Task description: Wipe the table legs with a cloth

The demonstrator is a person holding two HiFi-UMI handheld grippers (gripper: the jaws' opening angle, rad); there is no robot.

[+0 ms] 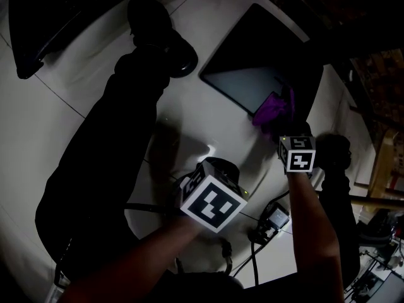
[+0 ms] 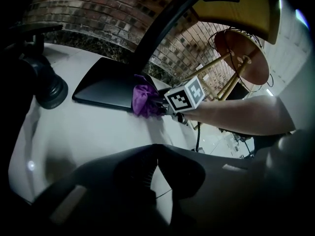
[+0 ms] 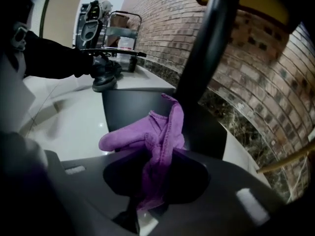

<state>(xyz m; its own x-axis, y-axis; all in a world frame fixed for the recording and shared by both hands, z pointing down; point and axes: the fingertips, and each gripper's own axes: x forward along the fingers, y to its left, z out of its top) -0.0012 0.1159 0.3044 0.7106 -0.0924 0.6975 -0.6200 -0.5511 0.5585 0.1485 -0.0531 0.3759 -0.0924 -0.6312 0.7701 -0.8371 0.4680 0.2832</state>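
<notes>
- The right gripper (image 3: pixel 157 163) was closed on a purple cloth (image 3: pixel 147 136), and the cloth's free end stood up past the jaw tips.
- The left gripper (image 2: pixel 155 154) was closed, tips together, with nothing between them.
- The table leg (image 3: pixel 204 53), a dark column, lay directly ahead of the cloth and slightly to its right. It rose from a flat black base plate (image 3: pixel 123 107) on the pale floor (image 3: pixel 74 127).
- The leg's long axis ran upward from the base plate to the tabletop (image 3: pixel 256 1). Wiping would likely call for strokes along that line.
- Contact between cloth and leg could not be confirmed.
- The right gripper was much the nearer to the leg, and the left gripper hung well back.
- No brand, label or legible writing appeared. The marker cubes (image 1: pixel 298 154) bore only black-and-white patterns.
</notes>
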